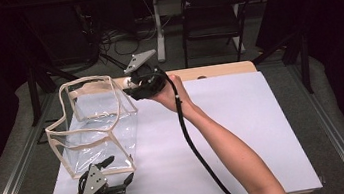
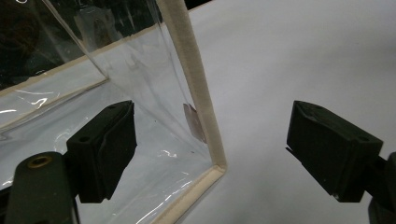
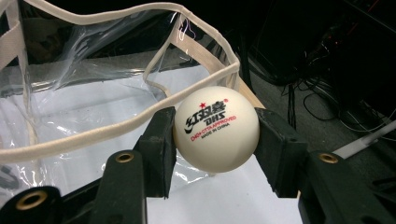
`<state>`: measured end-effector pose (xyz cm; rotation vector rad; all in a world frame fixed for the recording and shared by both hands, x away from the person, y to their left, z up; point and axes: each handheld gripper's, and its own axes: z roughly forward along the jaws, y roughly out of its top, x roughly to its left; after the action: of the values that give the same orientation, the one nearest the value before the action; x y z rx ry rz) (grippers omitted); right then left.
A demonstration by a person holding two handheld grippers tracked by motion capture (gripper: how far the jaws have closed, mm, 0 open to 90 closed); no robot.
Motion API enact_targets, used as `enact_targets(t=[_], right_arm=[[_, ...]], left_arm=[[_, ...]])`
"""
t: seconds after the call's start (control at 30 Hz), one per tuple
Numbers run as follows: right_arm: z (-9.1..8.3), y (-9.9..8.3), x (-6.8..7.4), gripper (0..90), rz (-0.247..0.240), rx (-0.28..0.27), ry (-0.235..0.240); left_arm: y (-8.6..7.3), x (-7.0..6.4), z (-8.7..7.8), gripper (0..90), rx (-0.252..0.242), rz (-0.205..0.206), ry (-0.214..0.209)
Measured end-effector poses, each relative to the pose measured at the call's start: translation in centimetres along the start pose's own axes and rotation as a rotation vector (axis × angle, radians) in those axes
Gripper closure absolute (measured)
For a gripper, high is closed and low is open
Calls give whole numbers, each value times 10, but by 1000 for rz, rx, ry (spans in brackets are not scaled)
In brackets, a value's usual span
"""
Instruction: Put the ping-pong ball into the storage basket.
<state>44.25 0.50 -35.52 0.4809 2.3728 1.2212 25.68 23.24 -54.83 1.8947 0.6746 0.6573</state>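
Observation:
A clear plastic bag (image 1: 94,127) with cream fabric trim stands open-topped on the left of the white mat. My right gripper (image 1: 131,88) hovers at the bag's far right top corner. In the right gripper view it (image 3: 215,140) is shut on a white table-tennis ball (image 3: 215,128) with printed lettering, just outside the bag's rim (image 3: 140,119). My left gripper (image 1: 120,169) sits low at the bag's near bottom corner. In the left gripper view it (image 2: 217,151) stands open, and the bag's trimmed corner edge (image 2: 198,102) runs between the jaws.
The white mat (image 1: 245,132) covers most of the wooden table (image 1: 217,70), with bare room to the right. A black chair (image 1: 212,16) and floor cables lie beyond the far edge. Metal rails (image 1: 339,140) flank the table.

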Motion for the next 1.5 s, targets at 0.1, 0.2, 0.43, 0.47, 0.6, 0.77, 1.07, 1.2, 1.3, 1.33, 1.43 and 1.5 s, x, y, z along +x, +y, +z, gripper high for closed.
enact_targets(t=[0.1, 0.2, 0.43, 0.47, 0.6, 0.77, 1.07, 1.2, 1.3, 1.33, 1.43, 1.5], right_arm=[[0, 3, 1, 510, -2, -7, 2], [1, 5, 3, 510, -10, -7, 5], [2, 10, 7, 510, -17, -7, 11], [2, 10, 7, 510, -18, -6, 14], [3, 13, 10, 510, -22, -6, 17], [4, 15, 13, 510, -29, -3, 23], [8, 20, 20, 510, -40, 1, 33], [9, 22, 22, 510, -46, 1, 36], [9, 23, 23, 510, -47, 5, 38], [9, 24, 24, 510, -48, 7, 39], [10, 25, 24, 510, -52, 3, 40], [11, 26, 26, 510, -53, 7, 41]], left_arm=[[0, 0, 0, 161, 0, 1, -1], [0, 0, 0, 161, 0, 0, -1], [0, 0, 0, 161, 0, 0, -1], [0, 0, 0, 161, 0, 0, -1], [0, 0, 0, 161, -3, 1, -1], [0, 0, 0, 161, -1, 0, -2], [0, 0, 0, 161, -3, 2, 0], [0, 0, 0, 161, -4, 0, -1], [0, 0, 0, 161, -4, 0, -1], [0, 0, 0, 161, -5, 1, -1], [0, 0, 0, 161, -4, 1, -1], [0, 0, -1, 161, -3, 0, -1]])
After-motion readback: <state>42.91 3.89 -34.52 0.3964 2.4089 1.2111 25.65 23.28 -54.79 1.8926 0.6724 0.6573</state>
